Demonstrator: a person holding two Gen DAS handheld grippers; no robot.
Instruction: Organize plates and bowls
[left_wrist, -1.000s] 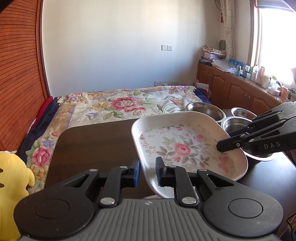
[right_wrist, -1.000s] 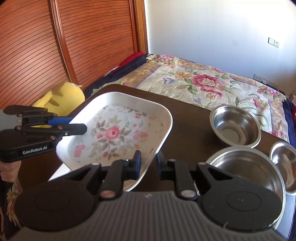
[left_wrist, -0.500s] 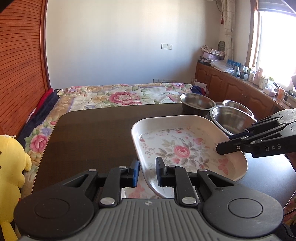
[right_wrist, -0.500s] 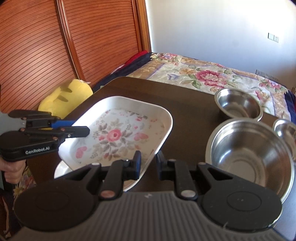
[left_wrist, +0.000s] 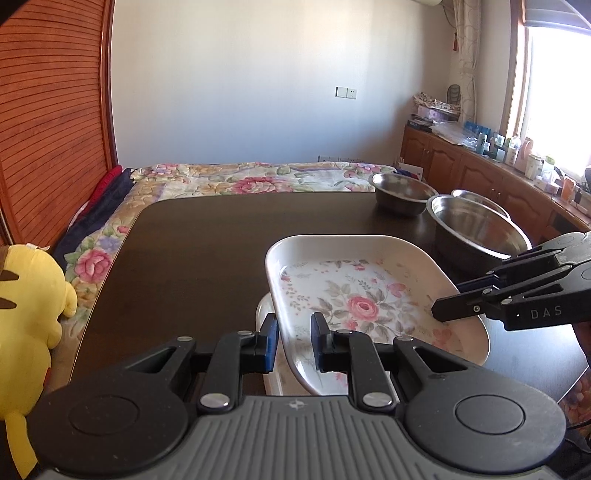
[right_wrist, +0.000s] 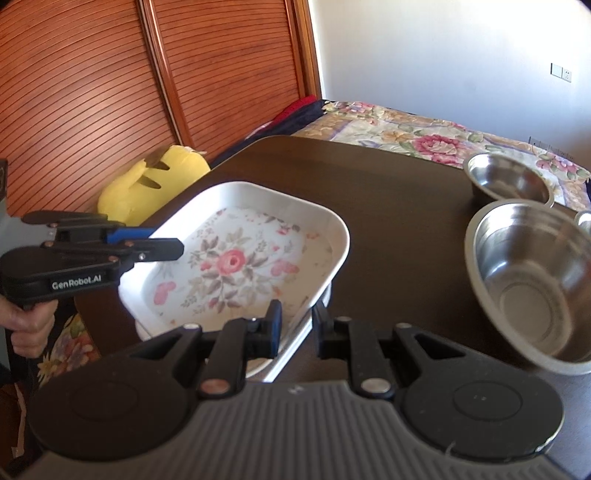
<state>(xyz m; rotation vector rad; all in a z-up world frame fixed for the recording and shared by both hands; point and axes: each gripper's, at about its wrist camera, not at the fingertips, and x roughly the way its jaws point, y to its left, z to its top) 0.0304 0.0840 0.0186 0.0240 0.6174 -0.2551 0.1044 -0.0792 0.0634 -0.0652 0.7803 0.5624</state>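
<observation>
A white rectangular plate with a rose print hangs slightly tilted just above the dark table. My left gripper is shut on its near rim. My right gripper is shut on the opposite rim. Each gripper shows in the other's view, the right gripper and the left gripper. The edge of a second white plate peeks out right under the held one. A large steel bowl stands to the right, with a smaller steel bowl behind it.
A third steel bowl sits behind the large one. A yellow plush toy leans at the table's left edge. A bed with a floral cover lies beyond the table, and wooden cabinets line the right wall.
Both grippers have carried the floral plate lower and back toward the table's near edge, away from the bowls. The second white plate now shows beneath it.
</observation>
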